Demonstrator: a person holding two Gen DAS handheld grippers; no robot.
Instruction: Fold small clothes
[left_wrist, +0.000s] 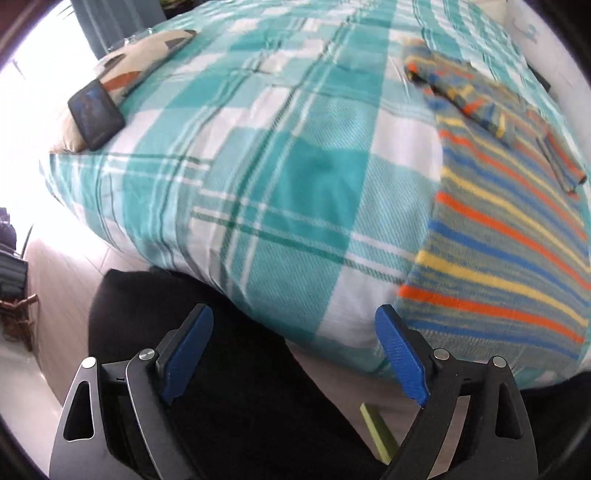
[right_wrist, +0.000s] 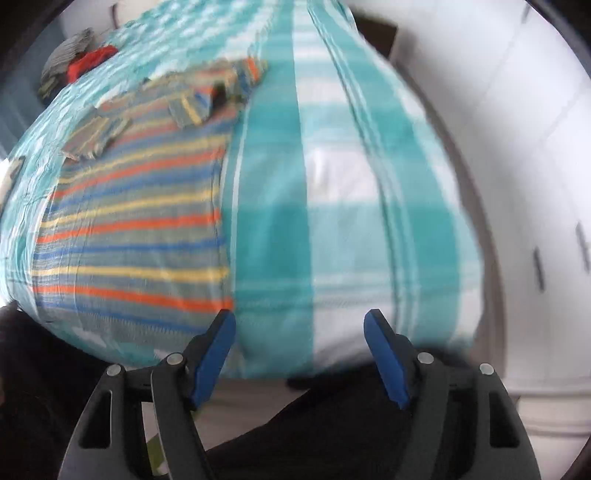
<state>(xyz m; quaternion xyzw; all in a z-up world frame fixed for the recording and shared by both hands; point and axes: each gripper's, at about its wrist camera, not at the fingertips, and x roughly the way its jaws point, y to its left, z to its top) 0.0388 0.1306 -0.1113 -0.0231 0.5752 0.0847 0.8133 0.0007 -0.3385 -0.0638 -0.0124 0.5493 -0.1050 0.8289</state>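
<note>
A small striped garment (left_wrist: 509, 236), grey with orange, yellow and blue stripes, lies flat on the teal plaid bedspread (left_wrist: 280, 177), with its sleeves folded in over its far part. It lies at the right in the left wrist view and at the left in the right wrist view (right_wrist: 133, 221). My left gripper (left_wrist: 295, 325) is open and empty, held over the bed's near edge, left of the garment. My right gripper (right_wrist: 299, 328) is open and empty, just right of the garment's near corner.
A patterned pillow (left_wrist: 140, 62) with a dark phone-like object (left_wrist: 96, 114) on it lies at the bed's far left. A grey and red pile of clothes (right_wrist: 77, 62) lies at the far end. White wall or cupboards (right_wrist: 524, 147) stand right of the bed.
</note>
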